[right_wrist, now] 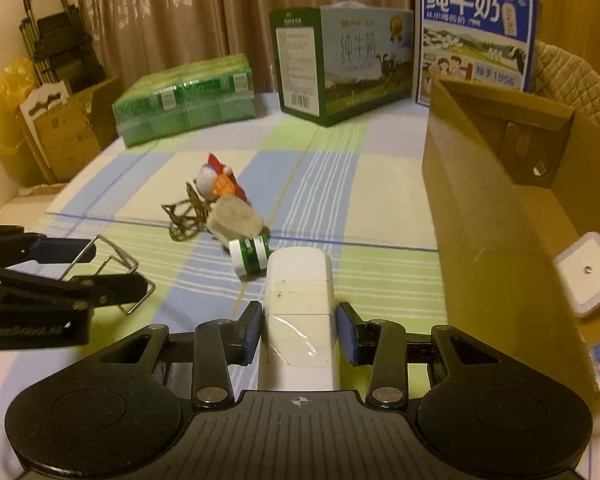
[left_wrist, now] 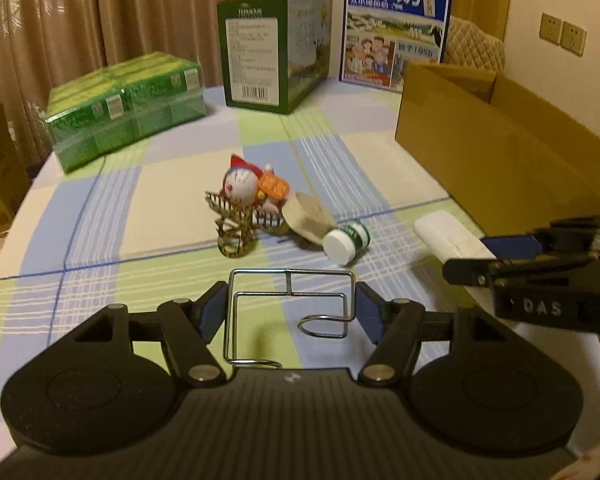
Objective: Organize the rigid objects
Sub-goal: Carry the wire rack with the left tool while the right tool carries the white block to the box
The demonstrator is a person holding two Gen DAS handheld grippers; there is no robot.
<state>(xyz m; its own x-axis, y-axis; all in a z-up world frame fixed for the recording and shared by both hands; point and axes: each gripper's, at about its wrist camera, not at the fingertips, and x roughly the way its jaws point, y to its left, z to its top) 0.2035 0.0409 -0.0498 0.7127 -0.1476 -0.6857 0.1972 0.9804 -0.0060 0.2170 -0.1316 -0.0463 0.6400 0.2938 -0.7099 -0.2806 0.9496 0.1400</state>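
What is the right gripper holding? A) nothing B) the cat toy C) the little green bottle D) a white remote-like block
D: the right gripper has its blue pads pressed on both sides of the white remote-like block, while the little green bottle lies on the table beyond it.

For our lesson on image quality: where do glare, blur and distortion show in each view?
Left wrist view: warm dim light, edges bowed by fisheye, green pack smeared. Right wrist view: glare streak on the white block, cardboard box bulging at the rim.
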